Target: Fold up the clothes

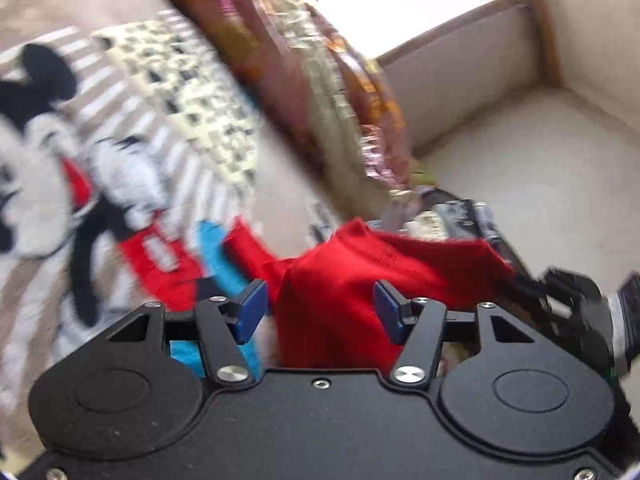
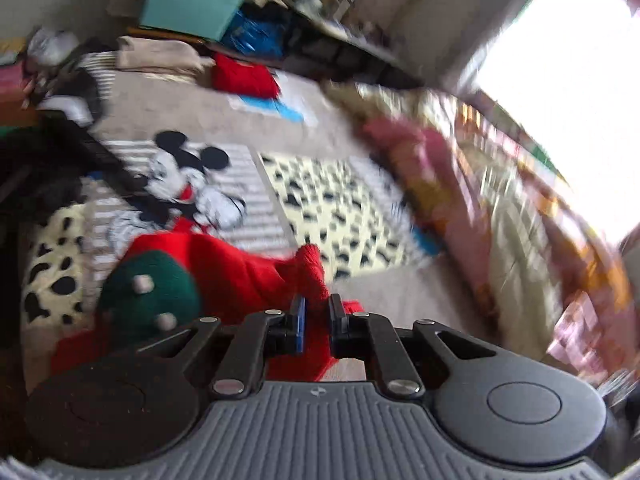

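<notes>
Red knit fills the bottom middle of both views, and it is the red jumper we are folding. In the right wrist view the right gripper has its blue pads pinched narrow on a bunched fold of that knit at lower centre, and the cloth trails away to the left, where a green patch with pale studs sits on the front of the garment. That grip looks like a cuff or hem corner, though the blur leaves it uncertain.

In the left wrist view the left gripper stands about half open, its blue pads either side of a hanging drape of the same jumper. Whether the pads touch the cloth I cannot tell; they are not squeezing it.

My read on handling: soft, floppy and light, with a grippy knit surface that will stretch and sag from a single hold. A second hold on an edge or seam, well apart from the first, would likely let it hang flat. A thick bunch may slip.

Further off, a cartoon mouse blanket and a spotted cream cloth cover the bed, with a patterned quilt heaped towards the right and a teal box at upper left.
</notes>
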`<action>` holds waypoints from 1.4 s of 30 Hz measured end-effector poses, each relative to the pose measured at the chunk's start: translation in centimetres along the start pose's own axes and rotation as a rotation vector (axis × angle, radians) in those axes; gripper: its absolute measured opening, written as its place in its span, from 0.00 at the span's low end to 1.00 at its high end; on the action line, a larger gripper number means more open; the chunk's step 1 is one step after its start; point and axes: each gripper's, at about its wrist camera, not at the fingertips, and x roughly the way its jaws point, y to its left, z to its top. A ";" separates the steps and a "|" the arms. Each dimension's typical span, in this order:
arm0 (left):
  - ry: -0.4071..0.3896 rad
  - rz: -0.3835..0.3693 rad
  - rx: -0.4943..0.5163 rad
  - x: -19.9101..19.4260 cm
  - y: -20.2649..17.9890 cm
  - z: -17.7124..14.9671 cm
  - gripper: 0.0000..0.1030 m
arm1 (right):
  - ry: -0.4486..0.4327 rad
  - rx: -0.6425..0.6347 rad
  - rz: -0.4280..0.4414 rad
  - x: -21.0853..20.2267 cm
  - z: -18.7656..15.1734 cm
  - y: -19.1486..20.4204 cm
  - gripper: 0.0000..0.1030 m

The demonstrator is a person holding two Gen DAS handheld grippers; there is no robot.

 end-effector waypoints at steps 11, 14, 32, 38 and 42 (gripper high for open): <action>0.049 -0.080 0.367 -3.2 -2.3 0.3 0.56 | 0.029 -0.266 0.064 -5.8 -3.8 14.4 0.12; 0.072 -0.127 0.492 -5.1 -2.9 -0.4 0.56 | 0.037 -0.172 0.041 -6.5 -5.2 13.5 0.12; 0.315 -0.067 1.104 -3.9 -7.1 -9.7 0.57 | 0.064 -0.079 -0.091 -8.4 -10.4 15.1 0.12; 0.494 -0.120 1.269 -1.7 -9.8 -7.2 0.57 | 0.073 -0.090 -0.132 -9.8 -11.1 15.1 0.11; 0.609 -0.114 1.285 -2.1 -9.8 -5.2 0.57 | 0.056 -0.086 -0.131 -10.0 -10.6 15.1 0.11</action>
